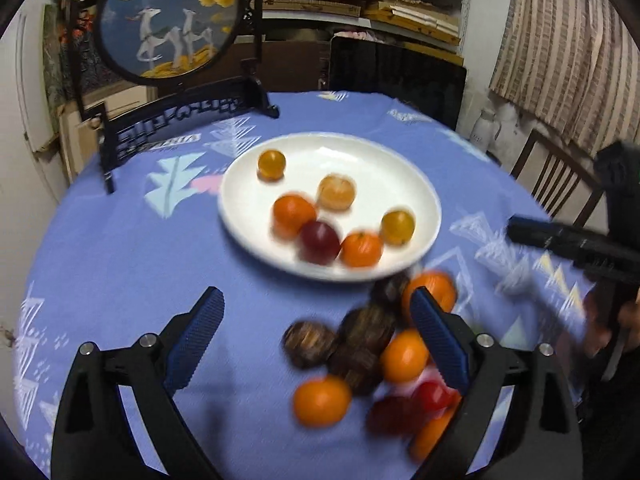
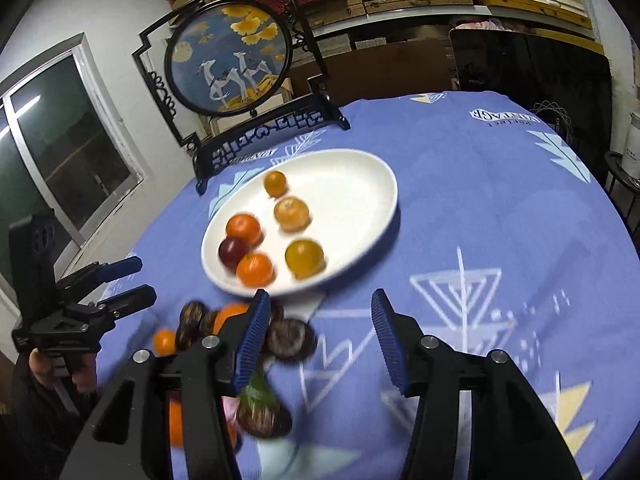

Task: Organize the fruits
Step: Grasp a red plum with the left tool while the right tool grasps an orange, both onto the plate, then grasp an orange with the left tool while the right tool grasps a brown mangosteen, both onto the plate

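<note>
Lying on white plate (image 1: 236, 184), six round fruits (image 1: 294, 216), orange, yellow, dark red, loose pile (image 1: 360, 344) beside on blue tablecloth (image 1: 120, 260), left gripper (image 1: 316, 336) spread wide, right gripper (image 2: 316, 344) apart, both empty, tilted downward

Far edge of table (image 2: 500, 184): framed round screen (image 2: 230, 60) on its black stand blocks the far-left side. Plate (image 2: 360, 184) sits mid-table, six fruits on its near half, far half bare. Loose fruit heap (image 1: 360, 344) crowds the cloth just near of the plate. Right side of table: bare cloth, open passage.
</note>
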`<action>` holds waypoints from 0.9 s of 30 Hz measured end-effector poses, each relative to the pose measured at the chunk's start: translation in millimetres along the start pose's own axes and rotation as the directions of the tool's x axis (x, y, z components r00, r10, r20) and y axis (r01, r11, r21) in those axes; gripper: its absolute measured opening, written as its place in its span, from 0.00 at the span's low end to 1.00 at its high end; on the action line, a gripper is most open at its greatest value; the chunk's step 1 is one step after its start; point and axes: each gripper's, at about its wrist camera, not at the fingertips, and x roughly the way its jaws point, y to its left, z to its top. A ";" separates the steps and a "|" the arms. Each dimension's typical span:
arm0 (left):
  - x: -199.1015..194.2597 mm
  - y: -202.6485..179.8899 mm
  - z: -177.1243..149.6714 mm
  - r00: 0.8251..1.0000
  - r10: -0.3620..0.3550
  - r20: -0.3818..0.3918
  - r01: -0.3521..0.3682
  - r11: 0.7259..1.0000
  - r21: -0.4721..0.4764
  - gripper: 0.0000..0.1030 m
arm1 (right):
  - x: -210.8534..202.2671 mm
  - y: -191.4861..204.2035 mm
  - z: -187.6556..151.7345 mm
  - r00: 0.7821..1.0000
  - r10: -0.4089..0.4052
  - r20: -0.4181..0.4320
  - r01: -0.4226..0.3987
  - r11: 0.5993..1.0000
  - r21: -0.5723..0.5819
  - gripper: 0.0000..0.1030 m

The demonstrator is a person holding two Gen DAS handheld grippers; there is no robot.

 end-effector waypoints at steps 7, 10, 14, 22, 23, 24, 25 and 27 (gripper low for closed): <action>-5.8 2.6 -57.4 0.997 0.015 -0.078 -0.010 0.998 0.063 0.60 | -10.2 0.7 -34.5 0.999 0.002 -0.042 -0.002 1.000 0.000 0.51; 7.6 6.8 -64.8 0.993 -0.008 -0.120 0.013 0.999 0.035 0.50 | -9.5 4.0 -43.6 0.998 0.010 -0.061 -0.010 1.000 -0.002 0.51; 20.9 -5.6 -60.1 0.992 -0.019 -0.122 0.026 0.998 0.056 0.47 | -9.4 12.4 -48.5 0.997 0.018 -0.074 -0.019 1.000 -0.021 0.51; 13.5 -2.1 -65.1 0.993 -0.049 -0.105 0.052 0.999 0.017 0.35 | -5.4 35.7 -63.9 0.986 0.064 -0.152 -0.083 0.989 -0.121 0.51; 9.3 0.2 -67.2 0.994 -0.053 -0.098 0.054 0.999 0.006 0.35 | -3.5 41.3 -67.5 0.983 0.075 -0.166 -0.099 0.985 -0.144 0.51; 4.4 3.4 -68.9 0.994 -0.061 -0.087 0.060 0.998 -0.012 0.35 | -1.3 46.8 -70.6 0.982 0.072 -0.175 -0.103 0.979 -0.174 0.51; 0.3 6.2 -69.9 0.995 -0.064 -0.079 0.063 0.998 -0.023 0.35 | 1.2 50.5 -72.4 0.984 0.048 -0.174 -0.083 0.976 -0.202 0.51; -7.2 9.3 -72.4 0.996 -0.065 -0.066 0.063 0.997 -0.037 0.35 | 5.5 51.3 -72.5 0.986 0.002 -0.164 -0.038 0.976 -0.214 0.51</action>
